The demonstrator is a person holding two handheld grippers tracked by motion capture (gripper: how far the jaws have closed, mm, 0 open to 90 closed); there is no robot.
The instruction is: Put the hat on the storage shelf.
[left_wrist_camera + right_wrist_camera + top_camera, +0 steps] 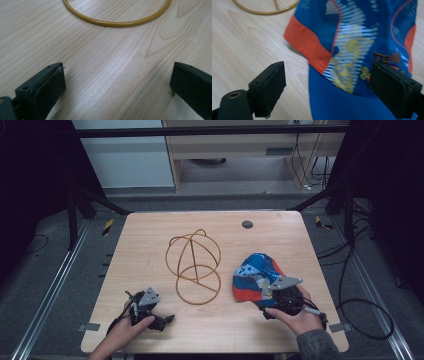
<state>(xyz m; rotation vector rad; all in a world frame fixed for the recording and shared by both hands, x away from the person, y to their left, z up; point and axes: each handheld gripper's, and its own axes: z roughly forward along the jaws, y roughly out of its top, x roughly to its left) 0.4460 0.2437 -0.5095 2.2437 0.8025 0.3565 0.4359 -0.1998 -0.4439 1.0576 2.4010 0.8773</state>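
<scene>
Wooden table (150,227) with a wire stand (194,266) at its middle — two hand-held grippers.
Left of the stand, the left gripper (161,321) rests released, empty. Right of it, the right gripper (270,292) gapes over a blue-orange cap (252,272) — closing on loose fabric might drag it.

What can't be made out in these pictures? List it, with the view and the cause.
- Cap: its near part in the high view is covered by the right gripper and hand.
- Cap print: blurred in the right gripper view; the lettering is cut by a jaw.
- Wire stand: in the left gripper view the top edge leaves just an arc of its ring.
- Dark disc on the table: too small to identify.
</scene>
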